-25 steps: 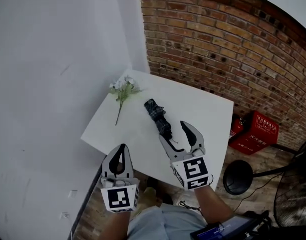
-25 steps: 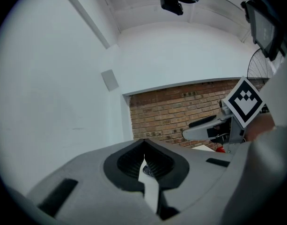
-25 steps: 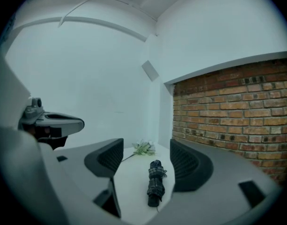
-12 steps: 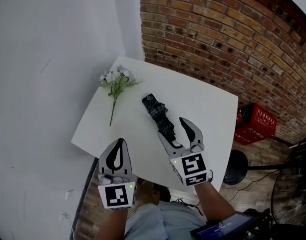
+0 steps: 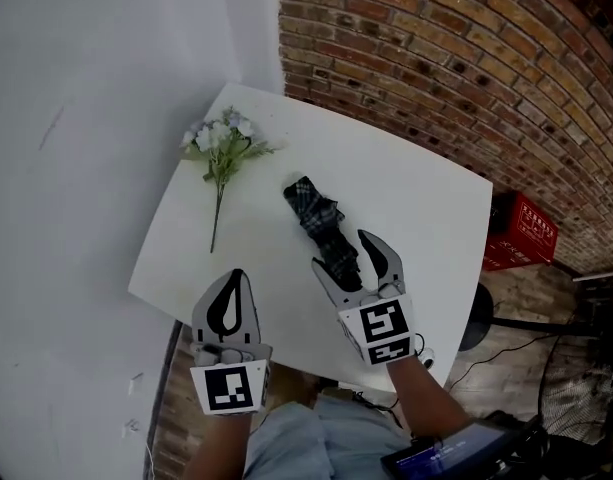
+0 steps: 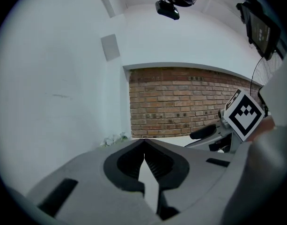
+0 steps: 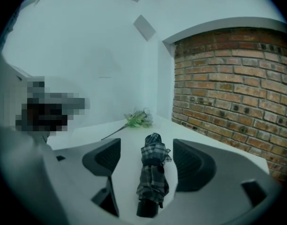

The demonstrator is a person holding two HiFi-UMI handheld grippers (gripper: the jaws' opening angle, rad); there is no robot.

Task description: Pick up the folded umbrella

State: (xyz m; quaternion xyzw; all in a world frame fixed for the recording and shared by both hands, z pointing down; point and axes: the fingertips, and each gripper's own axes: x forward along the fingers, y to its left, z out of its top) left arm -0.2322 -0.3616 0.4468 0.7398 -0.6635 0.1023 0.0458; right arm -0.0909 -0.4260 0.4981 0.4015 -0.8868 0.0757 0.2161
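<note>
The folded umbrella (image 5: 324,230), a dark plaid bundle, lies near the middle of the white counter (image 5: 416,208), its black handle end pointing toward the near edge. The right gripper (image 5: 341,250) has its fingers spread wide and they have just been opening. The umbrella's near end sits between them, and neither pad touches it. The left gripper (image 5: 236,280) hovers over the near left edge with its fingers closed on nothing.

The step in hand looks like the final approach before the grasp. To do it well, the right gripper should probably keep the umbrella centred and drop until the pads sit level with the thickest part of the bundle. It should close across the wrapped fabric just past the handle, not on the loose folds, which could slip. Going too low might scrape the fingers on the counter.

The head view alone shows the layout: a flower sprig (image 5: 218,143) lies well apart toward the far left corner, so nothing crowds the grasp. It does not show how high the fingers are. The right gripper view shows an even gap on each side of the umbrella and the strap round its middle. The left gripper view shows its own pads meeting, the sprig's tip and the other gripper's marker cube, but not the umbrella.
</note>
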